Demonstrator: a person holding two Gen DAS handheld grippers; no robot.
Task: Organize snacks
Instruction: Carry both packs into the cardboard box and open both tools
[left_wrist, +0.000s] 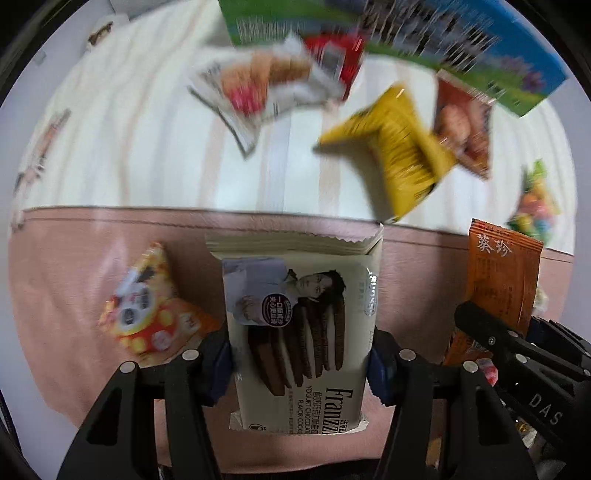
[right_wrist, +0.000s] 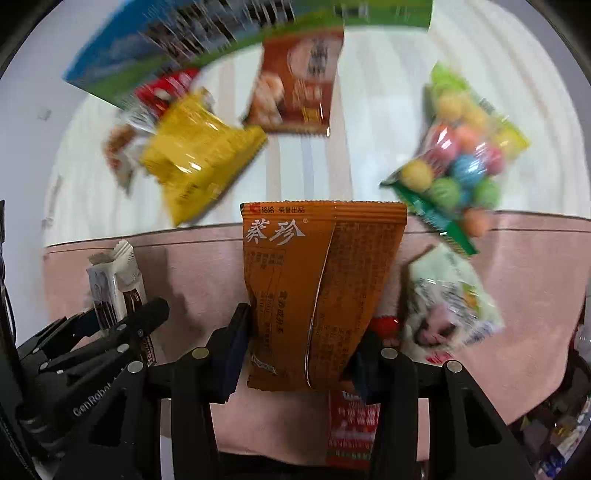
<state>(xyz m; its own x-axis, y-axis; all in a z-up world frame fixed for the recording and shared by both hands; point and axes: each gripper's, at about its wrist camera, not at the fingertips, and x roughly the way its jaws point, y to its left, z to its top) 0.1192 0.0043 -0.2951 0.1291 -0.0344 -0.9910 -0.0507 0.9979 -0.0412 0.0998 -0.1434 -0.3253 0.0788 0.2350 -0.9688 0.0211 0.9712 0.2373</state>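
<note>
My left gripper (left_wrist: 300, 363) is shut on a cream Franzzi cookie pack (left_wrist: 295, 332) and holds it above a pink mat (left_wrist: 74, 258). My right gripper (right_wrist: 300, 356) is shut on an orange snack packet (right_wrist: 317, 288), also seen at the right in the left wrist view (left_wrist: 498, 280). The cookie pack shows at the left of the right wrist view (right_wrist: 114, 288). The two grippers sit side by side.
On the striped cloth (left_wrist: 129, 147) beyond lie a yellow bag (right_wrist: 199, 151), a brown packet (right_wrist: 295, 85), a candy-ball bag (right_wrist: 458, 162), a white-red pack (left_wrist: 258, 85) and a blue-green box (left_wrist: 461, 48). On the pink mat lie an orange-yellow pack (left_wrist: 147, 306) and a pale green pack (right_wrist: 447, 299).
</note>
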